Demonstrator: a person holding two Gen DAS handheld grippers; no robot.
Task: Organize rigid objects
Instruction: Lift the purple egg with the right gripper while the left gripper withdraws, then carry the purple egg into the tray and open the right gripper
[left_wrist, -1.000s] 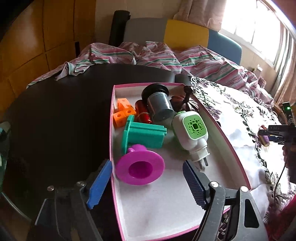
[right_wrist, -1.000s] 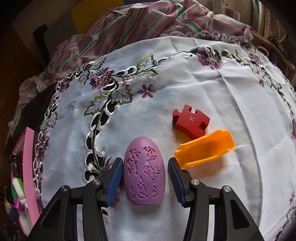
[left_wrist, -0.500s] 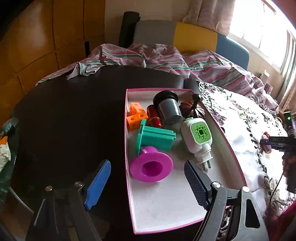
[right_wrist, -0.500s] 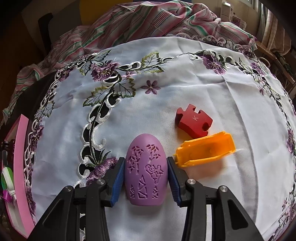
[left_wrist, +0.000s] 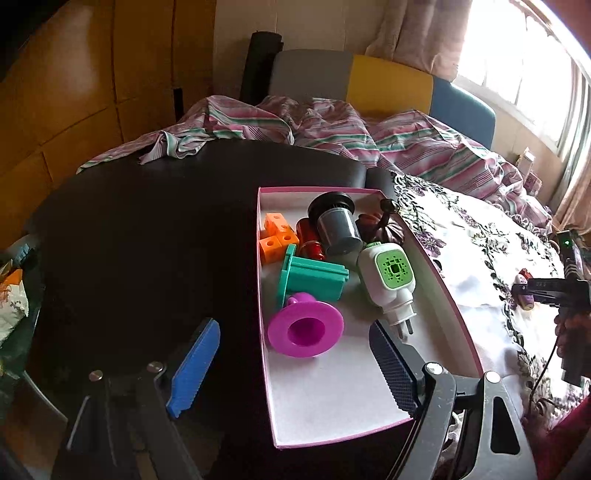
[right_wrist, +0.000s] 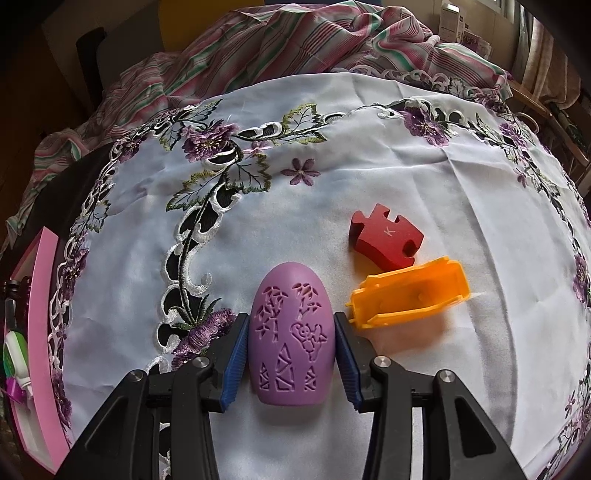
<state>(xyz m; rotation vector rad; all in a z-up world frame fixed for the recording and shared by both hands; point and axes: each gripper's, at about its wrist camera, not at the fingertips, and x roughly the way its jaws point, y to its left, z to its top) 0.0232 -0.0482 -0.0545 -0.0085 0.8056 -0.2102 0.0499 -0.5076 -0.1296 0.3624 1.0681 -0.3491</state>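
Desk (left_wrist: 147, 240), dark-topped, at the left of the left wrist view. Over its near edge, left gripper (left_wrist: 291, 326), jaws released and spread wide, nothing pressed between the blue pads (left_wrist: 195, 365).

Just right of the dark area, pink-rimmed box (left_wrist: 332, 398) with a white floor, resting on the desk. Inside, from the left:
- orange cubes (left_wrist: 275, 236) against the left wall
- red cylinder (left_wrist: 312, 243) beside them
- teal flanged block (left_wrist: 314, 277) lying on its side
- magenta funnel (left_wrist: 304, 328) nearest the camera, mouth toward the lens, touching the teal block
- grey-and-black cup (left_wrist: 338, 229) tipped over at the far end
- brown object (left_wrist: 373, 223) in the far right corner, too dark to identify
- white plug-in unit (left_wrist: 391, 273) with a green face, prongs toward the camera

Right of the box, white embroidered cloth (left_wrist: 480, 266), with striped bedding (left_wrist: 332, 125) bunched behind.

In the right wrist view, pink wall of the same box at the left edge, then the purple-flowered cloth across the middle. Centre and low, right gripper (right_wrist: 291, 320), jaws clenched on the purple egg-shaped piece (right_wrist: 291, 332), both pads flat against its sides. Lies on the cloth, well apart from the box, cut-out pattern facing up.

Farther right, red puzzle block (right_wrist: 386, 240) marked K. In front of it, orange open case (right_wrist: 406, 295), left end just beside the right pad. Close to the red block; contact unclear.
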